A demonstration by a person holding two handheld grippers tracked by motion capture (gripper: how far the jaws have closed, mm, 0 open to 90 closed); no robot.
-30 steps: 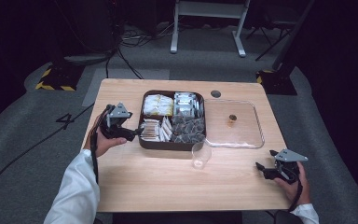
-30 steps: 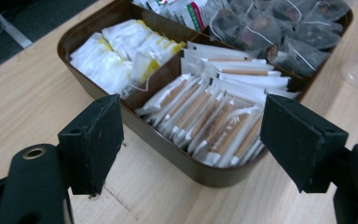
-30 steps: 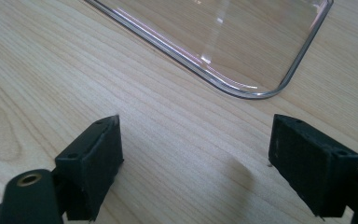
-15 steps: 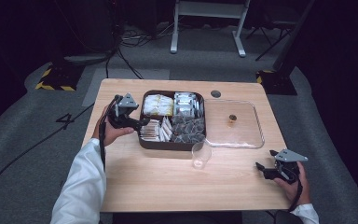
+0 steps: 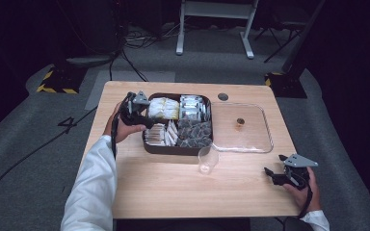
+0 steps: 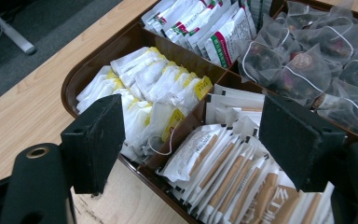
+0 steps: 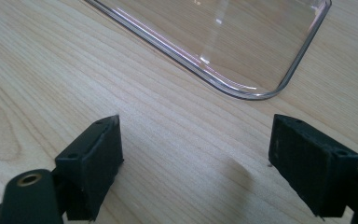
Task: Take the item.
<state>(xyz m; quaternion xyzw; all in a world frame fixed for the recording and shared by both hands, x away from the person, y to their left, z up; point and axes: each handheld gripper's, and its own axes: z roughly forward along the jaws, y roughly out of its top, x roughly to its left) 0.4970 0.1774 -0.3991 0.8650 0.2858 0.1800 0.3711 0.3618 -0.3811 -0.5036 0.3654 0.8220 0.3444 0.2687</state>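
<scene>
Light wooden rectangular table (image 5: 173, 192), long axis running left to right. On its far middle sits a dark brown rectangular compartment tray (image 5: 149, 148), roughly square, sides lined up with the table edges. Touching the tray's right side: a clear flat plastic lid (image 5: 255, 139) with rounded corners and a small brown knob at its centre, lying level on the table.

Tray holds four lots. Far left compartment: white paper tea bags with yellow tags (image 6: 144, 88), lying loose. Far right: white sachets with red and green print (image 6: 200, 28), standing on edge. Near right: translucent mesh pyramid bags with dark contents (image 6: 307, 60). Near left: white and tan striped stick sachets (image 6: 223, 172), standing on edge in a row.

Small clear plastic cup (image 5: 207, 160) upright just near of the tray's near right corner.

Left gripper (image 6: 191, 140) over the tray's left edge, pointed right and down across the tray; jaws wide, nothing between the pads, the yellow-tagged bags and striped sachets below. White-sleeved forearm reaches in from the near left.

Right gripper (image 7: 193, 154) at the table's near right, low over bare wood, pointed left toward the lid's near corner; jaws wide, empty.
</scene>
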